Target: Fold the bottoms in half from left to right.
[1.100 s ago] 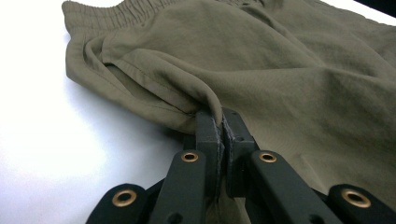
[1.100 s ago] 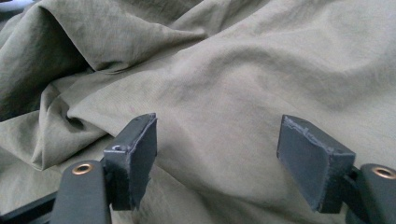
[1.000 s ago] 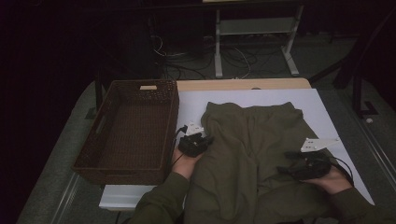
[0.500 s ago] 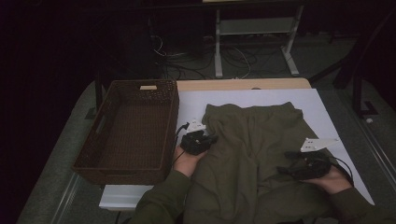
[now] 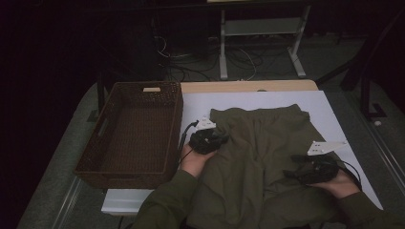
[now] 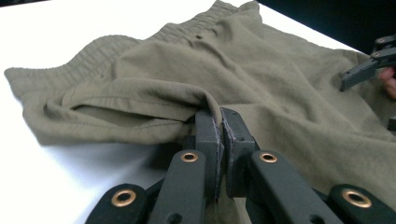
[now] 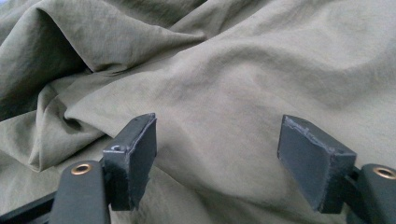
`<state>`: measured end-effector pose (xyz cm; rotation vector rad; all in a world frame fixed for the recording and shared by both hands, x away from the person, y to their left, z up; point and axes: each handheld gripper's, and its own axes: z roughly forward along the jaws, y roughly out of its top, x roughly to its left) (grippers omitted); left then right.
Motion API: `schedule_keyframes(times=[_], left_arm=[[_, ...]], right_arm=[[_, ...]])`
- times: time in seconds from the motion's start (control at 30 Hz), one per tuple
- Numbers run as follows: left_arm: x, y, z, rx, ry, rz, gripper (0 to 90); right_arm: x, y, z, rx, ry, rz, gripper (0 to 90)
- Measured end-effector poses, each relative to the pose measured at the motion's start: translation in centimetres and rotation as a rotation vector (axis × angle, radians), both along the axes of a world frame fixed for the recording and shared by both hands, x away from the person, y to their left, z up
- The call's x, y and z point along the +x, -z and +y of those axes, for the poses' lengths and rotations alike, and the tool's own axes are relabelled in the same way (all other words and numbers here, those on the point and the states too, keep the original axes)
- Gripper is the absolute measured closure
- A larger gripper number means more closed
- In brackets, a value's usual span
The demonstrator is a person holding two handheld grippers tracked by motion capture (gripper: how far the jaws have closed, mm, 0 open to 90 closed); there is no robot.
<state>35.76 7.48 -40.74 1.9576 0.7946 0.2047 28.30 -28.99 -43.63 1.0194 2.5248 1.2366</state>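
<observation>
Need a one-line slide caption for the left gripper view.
Left gripper shut on a raised fold of olive shorts over the white table.

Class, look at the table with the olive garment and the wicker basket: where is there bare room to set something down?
The wicker basket has a bare bottom. A white strip runs between the olive garment's waistband and the table's far wooden edge. Another lies along the garment's right side. The near middle is crowded with cloth and both hands.
</observation>
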Motion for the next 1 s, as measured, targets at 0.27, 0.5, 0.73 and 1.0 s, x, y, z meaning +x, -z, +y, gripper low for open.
schedule_keyframes(times=[0.27, 0.5, 0.73, 1.0], left_arm=[[0.0, -0.6, -1.3, -0.005, 0.038, -0.016, 86.4], [0.1, -1.4, -2.5, -0.018, 0.070, -0.035, 86.4], [0.1, -2.1, -4.2, -0.030, 0.110, -0.051, 86.4], [-0.2, -2.7, -6.5, -0.039, 0.173, -0.064, 86.4]], right_arm=[[0.0, 0.0, 0.0, -0.001, 0.003, 0.003, 27.8], [0.0, 0.0, 0.0, -0.001, 0.004, 0.002, 27.8], [0.0, 0.0, -0.1, 0.002, 0.006, 0.002, 27.7], [0.0, 0.0, -0.1, 0.002, 0.008, 0.002, 27.7]])
